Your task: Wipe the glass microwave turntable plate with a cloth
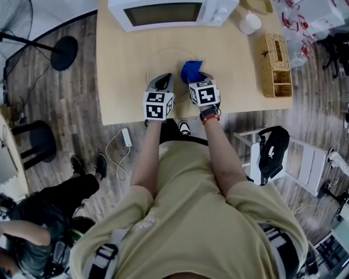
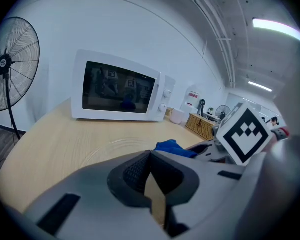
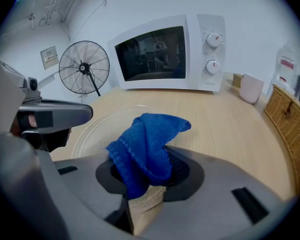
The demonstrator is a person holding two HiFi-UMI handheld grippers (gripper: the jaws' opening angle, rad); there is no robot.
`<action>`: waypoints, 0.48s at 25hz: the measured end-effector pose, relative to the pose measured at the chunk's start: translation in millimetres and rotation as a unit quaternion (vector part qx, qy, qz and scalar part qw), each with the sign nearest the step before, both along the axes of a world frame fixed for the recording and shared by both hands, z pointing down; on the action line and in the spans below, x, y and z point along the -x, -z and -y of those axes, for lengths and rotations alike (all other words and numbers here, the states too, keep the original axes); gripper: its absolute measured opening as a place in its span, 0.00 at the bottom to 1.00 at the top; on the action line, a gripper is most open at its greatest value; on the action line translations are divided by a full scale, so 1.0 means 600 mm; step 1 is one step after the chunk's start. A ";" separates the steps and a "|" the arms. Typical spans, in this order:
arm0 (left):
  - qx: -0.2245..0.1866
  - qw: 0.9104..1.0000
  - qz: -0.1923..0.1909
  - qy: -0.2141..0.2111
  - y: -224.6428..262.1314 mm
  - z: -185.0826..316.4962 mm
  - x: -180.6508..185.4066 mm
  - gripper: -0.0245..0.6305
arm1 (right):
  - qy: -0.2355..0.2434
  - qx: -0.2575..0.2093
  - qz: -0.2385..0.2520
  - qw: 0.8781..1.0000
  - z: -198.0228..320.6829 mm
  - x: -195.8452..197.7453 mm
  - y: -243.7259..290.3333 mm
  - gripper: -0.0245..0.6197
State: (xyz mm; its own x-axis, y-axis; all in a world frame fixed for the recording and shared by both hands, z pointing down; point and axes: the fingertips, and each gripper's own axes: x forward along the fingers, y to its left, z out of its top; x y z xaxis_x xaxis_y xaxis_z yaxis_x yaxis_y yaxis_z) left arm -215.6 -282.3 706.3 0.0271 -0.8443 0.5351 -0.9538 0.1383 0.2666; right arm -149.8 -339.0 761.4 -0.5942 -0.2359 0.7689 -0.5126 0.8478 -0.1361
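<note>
Here, your right gripper (image 3: 145,184) is clenched on the blue cloth (image 3: 147,144). A bunched fold of it stands up out of the closed jaws, and in the head view the cloth (image 1: 191,70) shows just ahead of that gripper (image 1: 198,78). Your left gripper (image 2: 150,156) has its jaws pressed together at the tips with nothing between them.

The glass plate (image 3: 97,129) lies flat on the bench (image 1: 128,80), in front of the white microwave (image 1: 171,4), whose door is closed. From the head view, the plate (image 1: 158,57) is only a faint clear ring on the wood. You hold both grippers at its near edge, the left gripper (image 1: 161,81) at the near-left rim and the right one with the cloth over the near-right part. Whether the cloth touches the glass cannot be told. In the left gripper view, the plate (image 2: 117,145) sits just beyond the jaw tips.

Farther right on the bench stand a pale cup (image 1: 249,23) beside the microwave and a wicker basket (image 1: 277,65) near the edge. A standing fan (image 1: 9,19) is on the floor to your left.
</note>
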 end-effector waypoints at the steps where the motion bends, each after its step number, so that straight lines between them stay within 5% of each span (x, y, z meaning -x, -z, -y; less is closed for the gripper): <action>1: -0.001 1.000 0.000 -0.001 0.001 0.000 -0.002 0.06 | -0.003 -0.002 -0.005 1.000 0.002 -0.006 0.000 0.25; 12: -0.009 1.000 0.011 0.022 0.020 -0.038 0.028 0.07 | -0.029 -0.024 -0.028 0.999 0.011 -0.036 0.003 0.25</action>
State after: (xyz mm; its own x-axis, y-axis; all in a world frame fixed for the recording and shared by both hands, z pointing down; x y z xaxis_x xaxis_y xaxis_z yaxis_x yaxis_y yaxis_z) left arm -232.5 -259.4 694.5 -0.0210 -0.8542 0.5195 -0.9527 0.1746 0.2486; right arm -128.4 -345.8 759.7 -0.5340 -0.3070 0.7878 -0.5672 0.8210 -0.0646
